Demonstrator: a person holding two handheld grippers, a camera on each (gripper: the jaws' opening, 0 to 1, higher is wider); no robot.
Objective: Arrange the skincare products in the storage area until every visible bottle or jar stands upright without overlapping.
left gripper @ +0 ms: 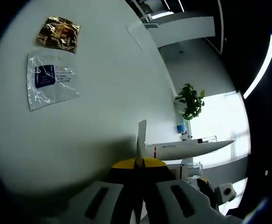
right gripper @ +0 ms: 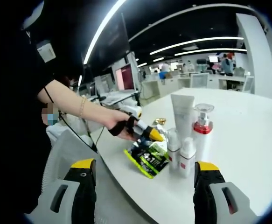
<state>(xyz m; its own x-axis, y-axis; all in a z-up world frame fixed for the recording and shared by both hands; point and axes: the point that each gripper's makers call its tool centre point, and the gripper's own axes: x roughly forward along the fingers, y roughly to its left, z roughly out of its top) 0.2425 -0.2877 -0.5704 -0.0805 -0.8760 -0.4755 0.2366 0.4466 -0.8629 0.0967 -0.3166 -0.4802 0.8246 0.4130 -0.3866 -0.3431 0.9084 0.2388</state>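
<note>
In the left gripper view, the left gripper (left gripper: 140, 186) had its jaws pressed together on a white tube (left gripper: 187, 149), which lay flat across them with its crimped end sticking up. On the white table (left gripper: 103, 93), far to the left, lay a clear sachet (left gripper: 49, 86) and a gold foil packet (left gripper: 59, 33). The thin grip could let the tube twist or slip.

In the right gripper view, the right gripper (right gripper: 145, 186) stood wide apart and empty. Near it, upright and very close together, stood a tall tube (right gripper: 182, 112), a pump bottle (right gripper: 202, 128) and two small bottles (right gripper: 180, 151), beside a green pouch (right gripper: 147, 156). Setting another thing there could knock them over.
</note>
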